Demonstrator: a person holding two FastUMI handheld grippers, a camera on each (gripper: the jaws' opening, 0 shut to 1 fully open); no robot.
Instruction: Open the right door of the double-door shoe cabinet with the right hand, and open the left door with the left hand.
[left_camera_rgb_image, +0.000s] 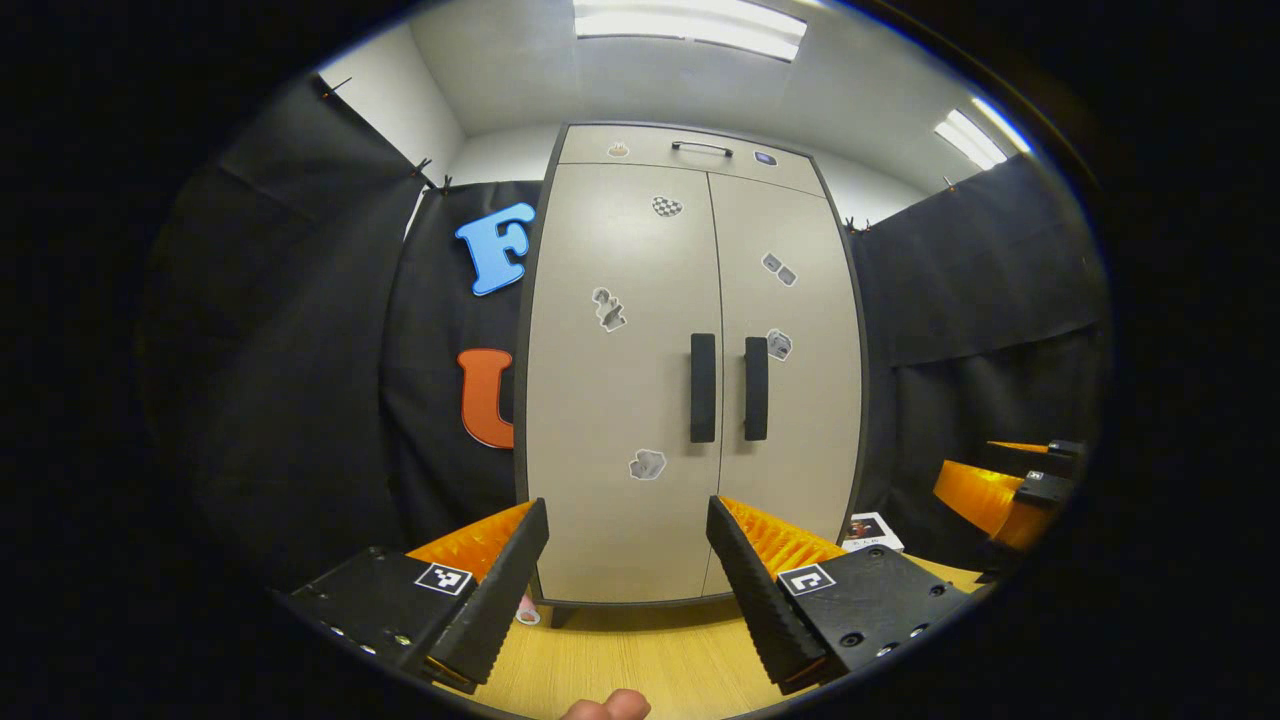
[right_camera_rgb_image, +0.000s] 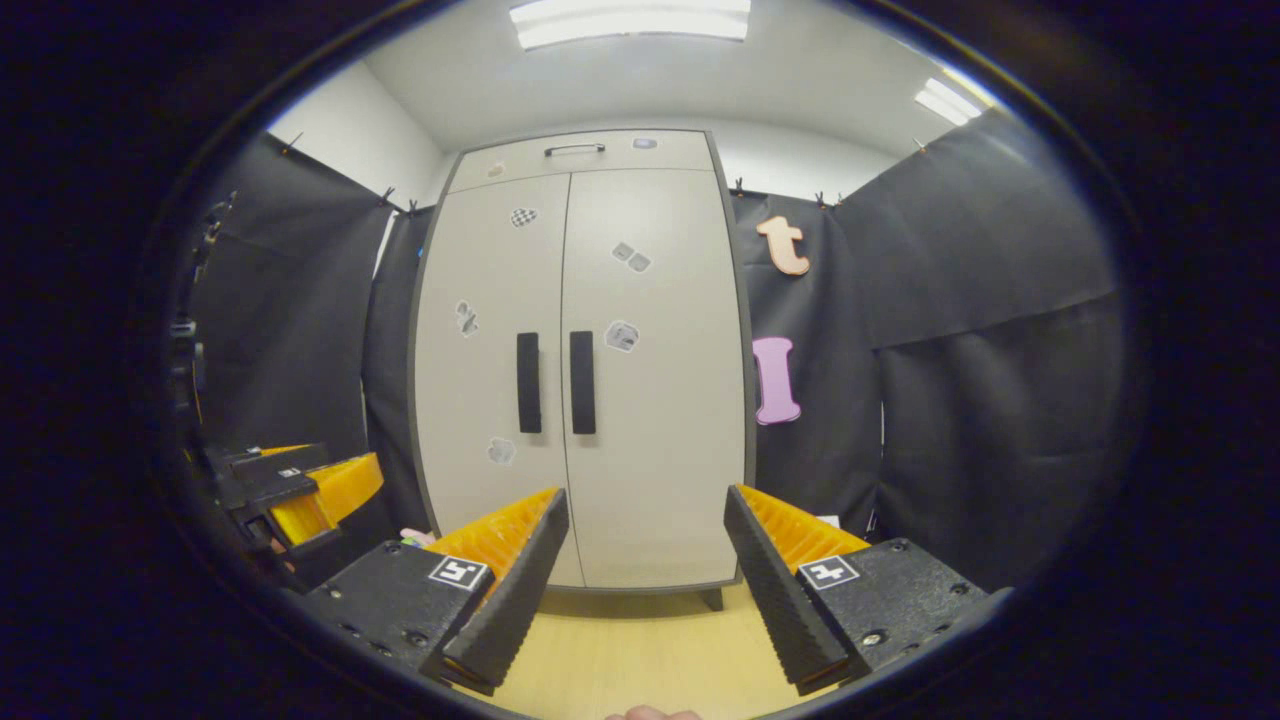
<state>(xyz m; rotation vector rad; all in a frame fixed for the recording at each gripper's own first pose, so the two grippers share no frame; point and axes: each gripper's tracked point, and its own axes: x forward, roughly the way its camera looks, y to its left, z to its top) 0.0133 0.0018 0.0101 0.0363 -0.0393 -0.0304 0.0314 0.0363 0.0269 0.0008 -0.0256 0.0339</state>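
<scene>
Right gripper (right_camera_rgb_image: 645, 590) jaws apart, empty; left gripper (left_camera_rgb_image: 628, 590) likewise. Both doors closed. Advance right onto right handle (right_camera_rgb_image: 582, 382), clamp, pull outward.

A: Bright, even light from the ceiling panels (left_camera_rgb_image: 690, 28), a second strip (left_camera_rgb_image: 968, 138) far right. Panels blow out to white.

B: Shadows?

A: Soft, under the cabinet (right_camera_rgb_image: 640, 400) on the floor (right_camera_rgb_image: 640, 650). Faint sheen on its doors. Focus sharp at centre; straight edges bow outward, and detail darkens and smears toward the rim.
</scene>
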